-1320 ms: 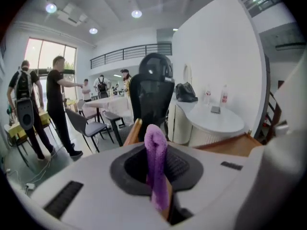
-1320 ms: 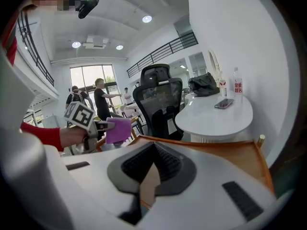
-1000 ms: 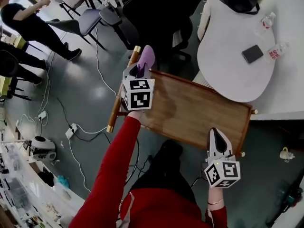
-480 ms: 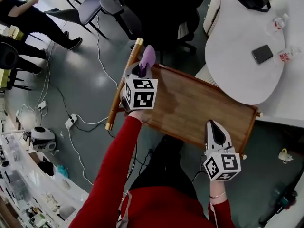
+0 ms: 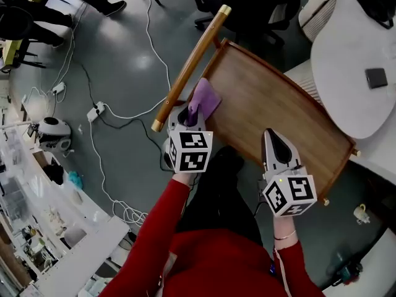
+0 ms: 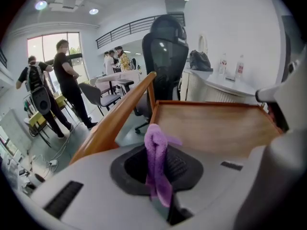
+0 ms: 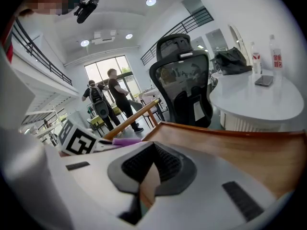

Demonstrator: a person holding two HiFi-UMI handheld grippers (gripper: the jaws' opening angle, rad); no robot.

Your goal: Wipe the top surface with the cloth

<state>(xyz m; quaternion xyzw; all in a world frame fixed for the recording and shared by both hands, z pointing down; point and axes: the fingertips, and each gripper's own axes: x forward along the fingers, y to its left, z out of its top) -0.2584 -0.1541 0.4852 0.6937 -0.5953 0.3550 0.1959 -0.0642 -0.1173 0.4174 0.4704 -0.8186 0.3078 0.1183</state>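
The wooden top surface (image 5: 272,110) is a rimmed tray-like board with a wooden handle bar (image 5: 190,67) along its left side. My left gripper (image 5: 189,113) is shut on a purple cloth (image 5: 204,99), whose free end lies on the board near its left edge. In the left gripper view the cloth (image 6: 157,162) hangs pinched between the jaws, with the board (image 6: 211,126) ahead. My right gripper (image 5: 274,142) is shut, holds nothing, and hovers over the board's near edge. The right gripper view shows its own jaws (image 7: 146,178) with the wood (image 7: 249,147) beyond.
A white round table (image 5: 359,60) with a dark phone (image 5: 375,78) stands right of the board. A black office chair (image 6: 165,51) is behind it. Cables and a power strip (image 5: 96,112) lie on the floor at left. People (image 6: 64,80) stand far back.
The left gripper has drawn the cloth along the board's left edge, from the far corner toward the near end. The right gripper has stayed by the near edge.
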